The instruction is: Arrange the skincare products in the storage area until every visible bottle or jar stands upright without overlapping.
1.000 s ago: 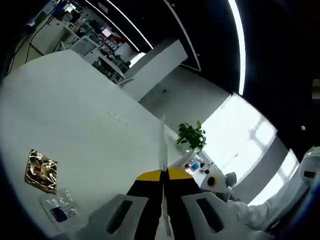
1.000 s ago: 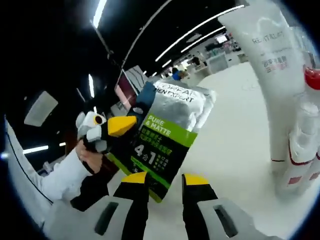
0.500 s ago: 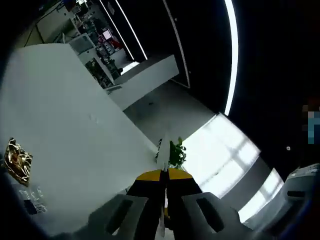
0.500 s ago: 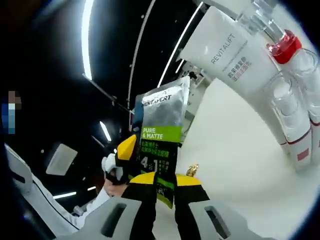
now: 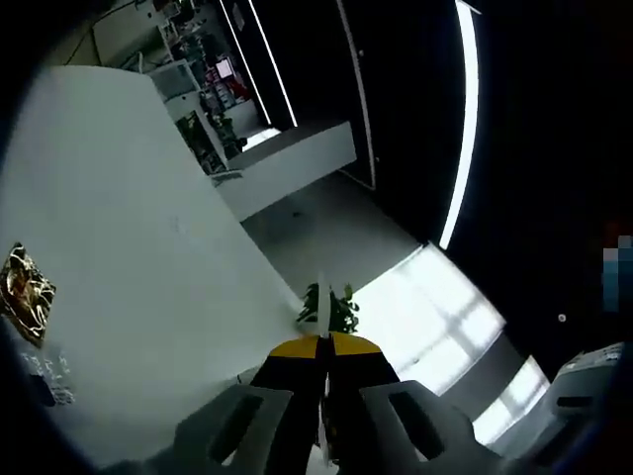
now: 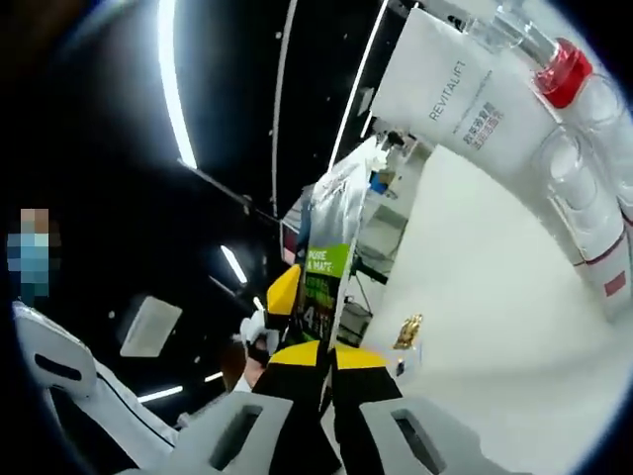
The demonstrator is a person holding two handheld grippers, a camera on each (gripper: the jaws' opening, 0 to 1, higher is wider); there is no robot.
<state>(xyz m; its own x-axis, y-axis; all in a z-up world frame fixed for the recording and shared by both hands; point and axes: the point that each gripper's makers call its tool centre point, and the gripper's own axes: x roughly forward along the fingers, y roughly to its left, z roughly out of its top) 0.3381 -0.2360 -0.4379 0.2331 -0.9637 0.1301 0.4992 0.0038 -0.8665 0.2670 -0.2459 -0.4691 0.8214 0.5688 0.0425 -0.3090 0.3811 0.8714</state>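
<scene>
Now both grippers pinch the silver pouch (image 6: 331, 247): right gripper (image 6: 327, 348) has closed on its lower edge, where a second ago its jaws stood apart around it; left gripper (image 5: 324, 341) stays clamped on the pouch's thin edge. White tube (image 6: 465, 94) and red-capped bottle (image 6: 584, 148) stand well right on the white table (image 6: 475, 297).

Silver sachet (image 6: 331, 252): green band, white lettering, dark lower panel. White tube (image 6: 465, 94): grey lettering and red characters. Clear bottle (image 6: 584, 148): red cap, red base band. Right gripper (image 6: 328, 358) and left gripper (image 5: 324, 348): yellow tips over black jaws, grey bodies. White table (image 5: 119, 257). Gold-and-black patterned packet (image 5: 22, 294).
</scene>
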